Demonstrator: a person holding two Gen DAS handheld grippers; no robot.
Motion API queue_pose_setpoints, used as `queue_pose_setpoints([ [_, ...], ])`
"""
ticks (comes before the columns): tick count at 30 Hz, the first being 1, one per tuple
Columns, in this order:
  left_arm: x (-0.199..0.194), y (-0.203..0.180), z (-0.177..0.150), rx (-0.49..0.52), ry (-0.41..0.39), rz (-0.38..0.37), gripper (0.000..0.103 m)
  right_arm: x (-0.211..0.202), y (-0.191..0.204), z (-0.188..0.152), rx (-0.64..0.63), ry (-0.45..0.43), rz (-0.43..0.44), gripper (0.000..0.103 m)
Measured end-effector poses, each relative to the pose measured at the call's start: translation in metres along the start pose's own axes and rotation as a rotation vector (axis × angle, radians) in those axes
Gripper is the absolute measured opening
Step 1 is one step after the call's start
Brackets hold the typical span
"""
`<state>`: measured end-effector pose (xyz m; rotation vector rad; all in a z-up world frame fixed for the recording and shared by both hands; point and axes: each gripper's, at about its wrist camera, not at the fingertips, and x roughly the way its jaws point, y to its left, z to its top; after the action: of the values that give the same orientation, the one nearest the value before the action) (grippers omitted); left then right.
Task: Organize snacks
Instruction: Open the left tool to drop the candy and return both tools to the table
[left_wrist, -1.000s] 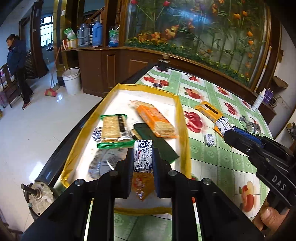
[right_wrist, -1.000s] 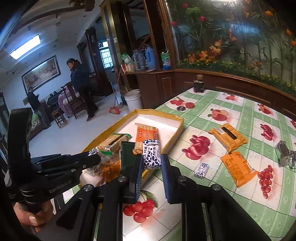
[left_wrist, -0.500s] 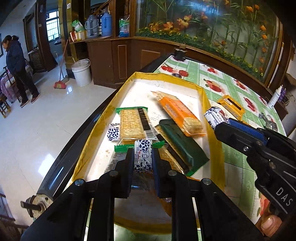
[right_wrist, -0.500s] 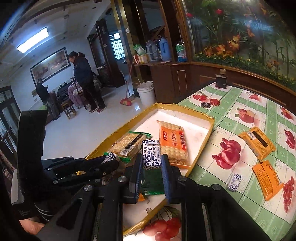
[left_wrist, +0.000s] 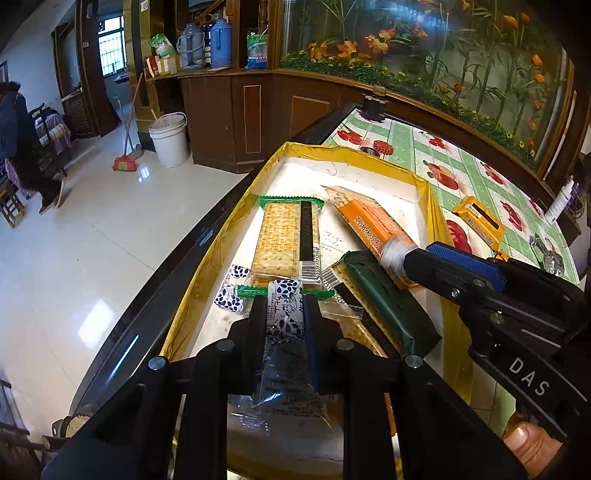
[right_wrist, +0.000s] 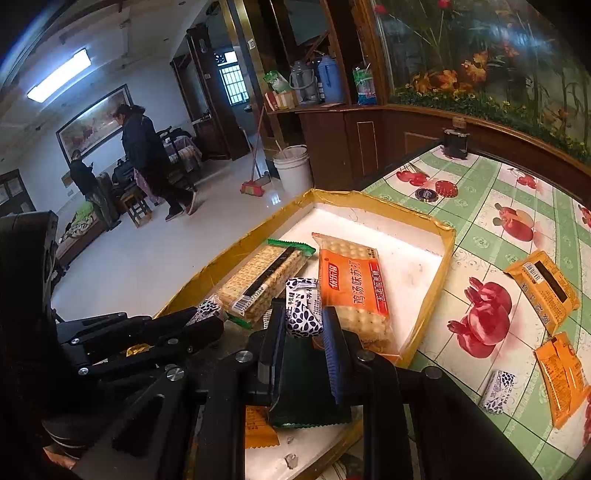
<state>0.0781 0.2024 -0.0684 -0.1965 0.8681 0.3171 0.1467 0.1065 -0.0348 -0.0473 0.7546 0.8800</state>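
Observation:
My left gripper (left_wrist: 284, 306) is shut on a small white packet with a dark leaf pattern (left_wrist: 283, 317), low over the near end of the yellow-rimmed white tray (left_wrist: 424, 184). My right gripper (right_wrist: 303, 323) holds a second patterned packet (right_wrist: 303, 314) between its pads above the tray (right_wrist: 447, 236), and its jaws are opening. It also shows at the right of the left wrist view (left_wrist: 406, 258). In the tray lie a green-edged cracker pack (left_wrist: 284, 236), an orange cracker pack (left_wrist: 369, 221), a dark green pack (left_wrist: 384, 299) and another small patterned packet (left_wrist: 231, 295).
On the green fruit-print tablecloth right of the tray lie two orange packs (right_wrist: 543, 284) (right_wrist: 561, 373) and a small patterned packet (right_wrist: 498, 391). The table's dark edge runs along the tray's left side. Two people (right_wrist: 147, 147), a bucket (right_wrist: 293, 166) and a broom stand beyond.
Both grippers have moved forward and down over the tray, each with its patterned packet. The right one came across from above the tablecloth.

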Motion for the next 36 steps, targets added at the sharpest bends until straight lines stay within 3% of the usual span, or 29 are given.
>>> queue_pose_setpoints([
  [5,-0.007,-0.003,-0.002,0.005,-0.026,0.026,0.046,-0.003,0.000,-0.002,0.002,-0.007,-0.001,0.026],
  [6,-0.008,-0.003,-0.002,0.003,-0.030,0.026,0.050,-0.004,0.000,-0.002,0.001,-0.009,-0.004,0.029],
  [7,-0.010,-0.003,-0.003,0.001,-0.034,0.027,0.051,-0.006,0.000,-0.002,0.003,-0.012,-0.004,0.038],
  [8,-0.011,-0.003,-0.003,0.002,-0.038,0.028,0.052,-0.008,0.001,-0.002,0.004,-0.018,-0.006,0.050],
  [9,-0.013,-0.003,-0.003,0.004,-0.042,0.032,0.052,-0.011,0.001,-0.002,0.003,-0.024,-0.007,0.053],
  [15,-0.029,-0.008,-0.009,0.016,-0.093,0.058,0.056,-0.032,0.001,-0.008,0.012,-0.060,-0.002,0.055],
  [18,-0.038,-0.011,-0.011,0.021,-0.114,0.052,0.056,-0.046,-0.003,-0.013,0.037,-0.079,0.004,0.063],
  [23,-0.050,-0.021,-0.013,0.037,-0.137,0.043,0.056,-0.067,-0.022,-0.025,0.131,-0.095,0.028,0.064],
  [28,-0.060,-0.038,-0.016,0.064,-0.160,0.030,0.056,-0.086,-0.038,-0.042,0.166,-0.123,-0.021,0.064],
  [36,-0.075,-0.072,-0.021,0.122,-0.196,0.007,0.056,-0.144,-0.072,-0.071,0.237,-0.275,-0.070,0.064],
])
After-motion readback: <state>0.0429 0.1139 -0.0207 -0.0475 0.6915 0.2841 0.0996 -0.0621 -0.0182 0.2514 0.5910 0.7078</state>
